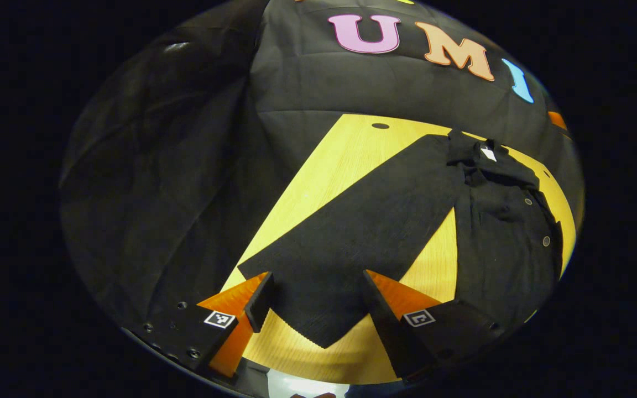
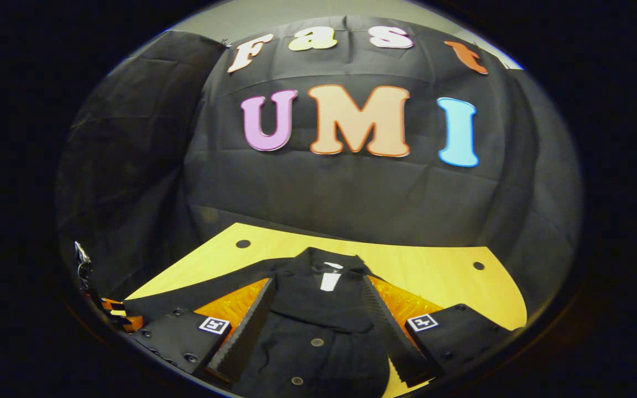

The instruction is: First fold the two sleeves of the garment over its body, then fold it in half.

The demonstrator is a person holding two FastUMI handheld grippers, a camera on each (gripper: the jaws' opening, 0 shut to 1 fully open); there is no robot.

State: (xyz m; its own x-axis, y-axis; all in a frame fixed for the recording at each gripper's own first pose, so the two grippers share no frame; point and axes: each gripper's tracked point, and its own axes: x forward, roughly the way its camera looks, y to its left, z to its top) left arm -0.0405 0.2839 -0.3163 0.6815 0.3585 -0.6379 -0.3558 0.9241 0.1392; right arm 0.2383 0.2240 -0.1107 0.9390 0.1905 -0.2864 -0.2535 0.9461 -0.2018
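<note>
- Surface: one pale wooden table [image 1: 346,160], grain visible, with small dark round holes near its far edge — one seen in the left gripper view, two in the right gripper view. Black cloth wall [image 2: 351,188] hangs behind and to the left of the table, creased.
- Task item: one black garment [image 2: 318,309] lying flat on the table, front up. Collar [image 2: 327,260] at the far end with a white tag inside the neck. Small round buttons show on the front; two count in the right gripper view.
- Left gripper view: one long sleeve [image 1: 363,221] lies stretched out flat, away from the body, running from the shoulder toward the camera; its cuff end lies between the fingers. The body [image 1: 506,237] lies to the right.
- Left gripper [image 1: 318,301]: fingers apart, straddling the cuff end; cannot tell whether either finger touches the cloth.
- Right gripper [image 2: 318,326]: fingers apart, over the upper chest just below the collar, not closed on fabric.
- Far left in the right gripper view: part of the other gripper at the table's left corner.
- Count: garment 1, grippers 2, table 1.
</note>
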